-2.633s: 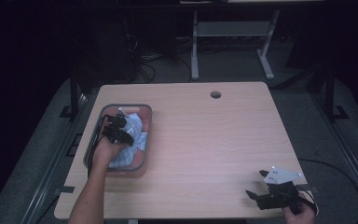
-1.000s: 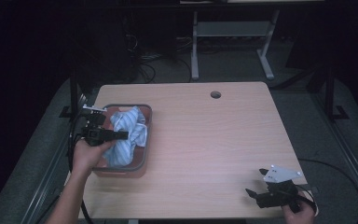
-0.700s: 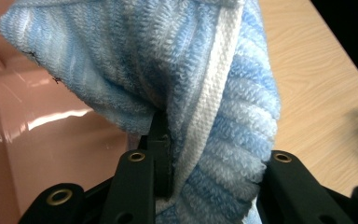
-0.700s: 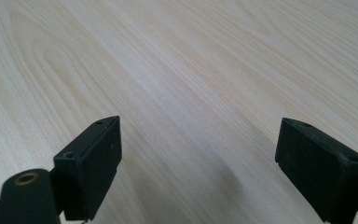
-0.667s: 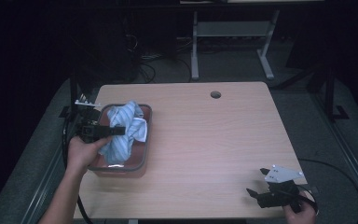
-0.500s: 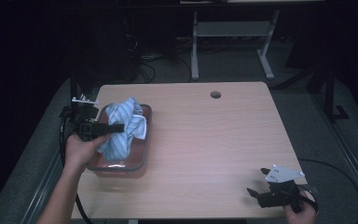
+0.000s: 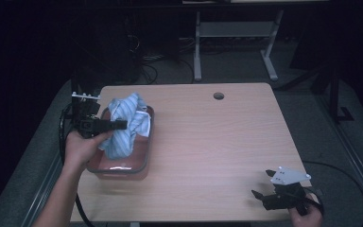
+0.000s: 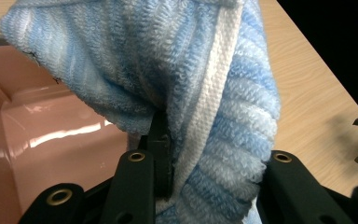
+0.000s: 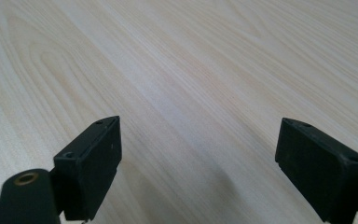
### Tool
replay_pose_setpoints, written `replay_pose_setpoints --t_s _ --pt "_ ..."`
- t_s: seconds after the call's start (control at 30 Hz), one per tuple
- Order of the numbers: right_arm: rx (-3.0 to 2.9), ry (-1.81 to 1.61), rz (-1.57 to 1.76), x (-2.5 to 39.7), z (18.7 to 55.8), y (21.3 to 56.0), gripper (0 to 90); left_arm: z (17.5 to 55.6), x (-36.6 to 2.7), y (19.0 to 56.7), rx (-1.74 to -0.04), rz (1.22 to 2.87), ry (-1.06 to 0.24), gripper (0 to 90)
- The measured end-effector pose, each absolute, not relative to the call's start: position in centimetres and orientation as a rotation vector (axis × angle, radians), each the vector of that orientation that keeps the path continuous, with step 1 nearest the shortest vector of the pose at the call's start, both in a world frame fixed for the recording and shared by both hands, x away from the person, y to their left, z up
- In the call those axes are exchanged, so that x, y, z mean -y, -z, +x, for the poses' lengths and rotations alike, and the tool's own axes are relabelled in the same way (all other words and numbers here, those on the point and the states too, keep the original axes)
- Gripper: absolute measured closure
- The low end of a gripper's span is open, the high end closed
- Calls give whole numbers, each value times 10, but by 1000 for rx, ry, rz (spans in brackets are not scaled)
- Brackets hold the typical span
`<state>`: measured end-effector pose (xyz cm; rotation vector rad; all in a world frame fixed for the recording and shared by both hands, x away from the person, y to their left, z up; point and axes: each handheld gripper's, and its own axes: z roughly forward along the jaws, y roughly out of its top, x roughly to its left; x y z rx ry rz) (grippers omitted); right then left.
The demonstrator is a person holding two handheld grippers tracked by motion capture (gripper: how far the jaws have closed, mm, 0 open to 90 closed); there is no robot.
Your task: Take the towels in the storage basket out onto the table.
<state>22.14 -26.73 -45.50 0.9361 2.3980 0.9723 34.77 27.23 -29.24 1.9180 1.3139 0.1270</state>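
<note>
- Left gripper (image 7: 105,125) is clamping a fold of the blue-and-white striped towel (image 7: 125,124), its jaws pinching the terry cloth between them, as the left gripper view is showing.
- Towel is hanging bunched above the pink tub (image 7: 123,164), apparently held high so it is clearing the rim for removal.
- Right gripper (image 7: 283,194) is resting near the table's front right corner, jaws spread wide and gripping nothing, probably parked well apart from the work.
- Wooden table (image 7: 217,146) is carrying a cable hole (image 7: 218,96) near its far edge.
- Dark room is surrounding it, with a metal stand (image 7: 236,42) beyond.
</note>
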Motion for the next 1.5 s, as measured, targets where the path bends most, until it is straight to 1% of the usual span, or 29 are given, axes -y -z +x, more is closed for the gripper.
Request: replay_pose_setpoints --t_s 0.53,1.07,1.5 --pt "-2393 -970 939 269 221 454 138 351 -249 281 -1260 1926 -102 664" --pt "-2390 -985 947 269 221 454 138 355 -227 278 -1219 1951 -80 662" --pt "-2385 -997 947 268 221 454 138 360 -200 274 -1177 1978 -60 659"
